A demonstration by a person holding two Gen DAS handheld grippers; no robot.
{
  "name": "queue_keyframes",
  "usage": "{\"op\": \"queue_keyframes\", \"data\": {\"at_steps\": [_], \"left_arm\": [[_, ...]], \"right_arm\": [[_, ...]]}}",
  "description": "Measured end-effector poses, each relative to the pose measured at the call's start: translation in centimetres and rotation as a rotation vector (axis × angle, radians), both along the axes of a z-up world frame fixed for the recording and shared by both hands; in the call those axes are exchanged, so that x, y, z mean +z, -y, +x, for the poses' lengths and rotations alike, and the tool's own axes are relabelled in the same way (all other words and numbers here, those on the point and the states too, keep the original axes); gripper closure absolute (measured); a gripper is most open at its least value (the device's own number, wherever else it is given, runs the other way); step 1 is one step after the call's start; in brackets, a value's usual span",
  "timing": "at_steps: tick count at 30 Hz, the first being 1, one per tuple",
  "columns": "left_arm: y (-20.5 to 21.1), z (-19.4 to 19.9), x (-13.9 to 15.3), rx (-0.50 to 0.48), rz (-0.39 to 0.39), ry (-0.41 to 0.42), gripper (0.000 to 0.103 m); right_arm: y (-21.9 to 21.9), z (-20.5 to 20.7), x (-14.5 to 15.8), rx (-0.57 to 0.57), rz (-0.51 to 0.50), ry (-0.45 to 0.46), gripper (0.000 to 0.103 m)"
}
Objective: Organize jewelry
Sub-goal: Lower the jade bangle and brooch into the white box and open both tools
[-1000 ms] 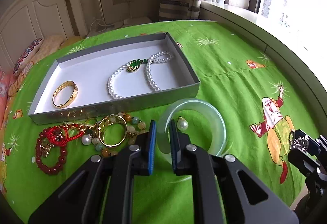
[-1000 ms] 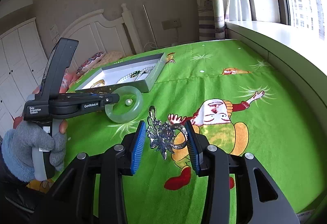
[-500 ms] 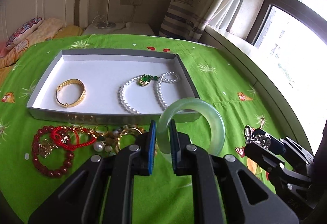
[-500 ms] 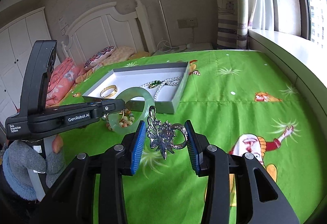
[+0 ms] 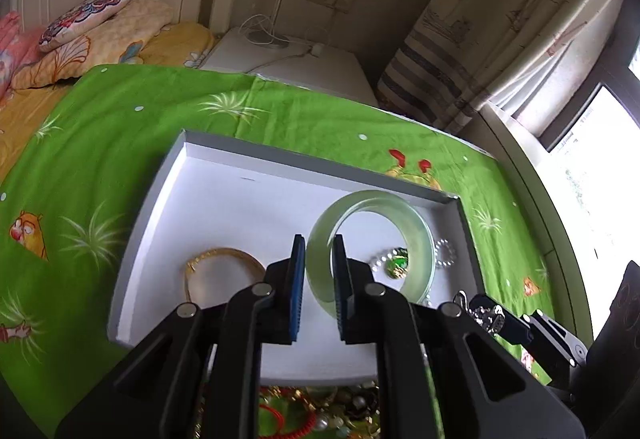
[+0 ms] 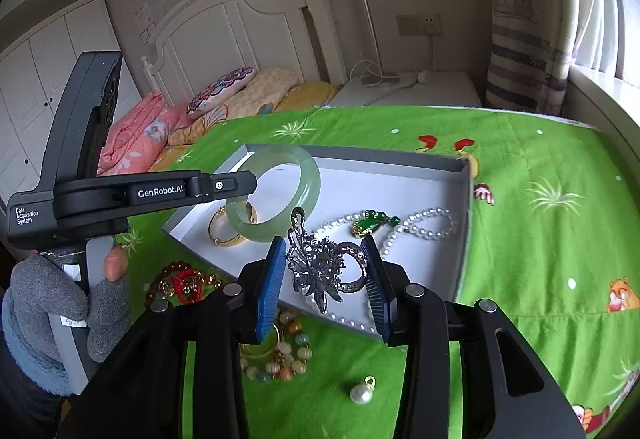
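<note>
The left gripper is clamped narrowly on the band of a pale green jade bangle, holding it edge-up above the white interior of the shallow grey tray, and the right gripper holds a silver flower brooch between its blue pads, its jaws set fairly wide around the ornament's spread. The bangle looks stiff, smooth and probably brittle (a drop onto a hard edge could chip it), so the pinch across the band near its lower arc seems sensible, and it is best lowered until it rests on the tray floor before the jaws part. The brooch appears light but spiky and irregular, with a looped stem at one side; its petals may snag on the pads or on the pearl strand when let go. In the tray lie a gold bangle toward the left and a pearl necklace with a green pendant toward the right; in the right wrist view the brooch hangs over the tray's near corner. On the green bedspread outside the tray wait a red bead bracelet, a pastel bead bracelet and a loose pearl drop, so much sorting likely remains.
</note>
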State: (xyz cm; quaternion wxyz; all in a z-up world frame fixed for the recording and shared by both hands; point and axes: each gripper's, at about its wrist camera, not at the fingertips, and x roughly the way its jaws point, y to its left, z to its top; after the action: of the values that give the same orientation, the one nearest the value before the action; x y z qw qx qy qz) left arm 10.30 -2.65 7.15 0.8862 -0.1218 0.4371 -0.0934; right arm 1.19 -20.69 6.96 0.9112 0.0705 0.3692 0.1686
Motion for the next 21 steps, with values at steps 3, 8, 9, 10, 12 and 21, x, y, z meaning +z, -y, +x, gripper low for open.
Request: {"op": "queue_keyframes", "data": {"at_steps": [3,8,9,10,12,21], "left_arm": [[-1.4,2.2,-1.0,0.036,0.02,-0.03,0.09],[-4.1,5.0,-3.2,0.095,0.002,-0.101,0.09],[-4.4,5.3,-3.5,0.103,0.001,-0.108,0.09],[-4.7,5.6,-3.7,0.107,-0.002,-0.11,0.09],[-5.0,6.1,-3.8,0.107,-0.021,-0.12,0.09],[-4.0,6.9,-4.5,0.1,-0.026,-0.126,0.09]], "right_arm": [[-1.6,2.0,-0.5,0.019,-0.029,-0.039,0.064],[-5.1,4.0,-1.6,0.08,-0.121,-0.095,0.064],[-5.7,4.2,-1.8,0.097,-0.134,-0.102,0.064],[-6.4,4.4,-1.9,0.111,-0.148,-0.106,0.064],[-7.5,4.6,-2.2,0.131,-0.175,-0.116,0.064],[-9.0,6.1,-4.4,0.135,-0.218,-0.175,0.064]]}}
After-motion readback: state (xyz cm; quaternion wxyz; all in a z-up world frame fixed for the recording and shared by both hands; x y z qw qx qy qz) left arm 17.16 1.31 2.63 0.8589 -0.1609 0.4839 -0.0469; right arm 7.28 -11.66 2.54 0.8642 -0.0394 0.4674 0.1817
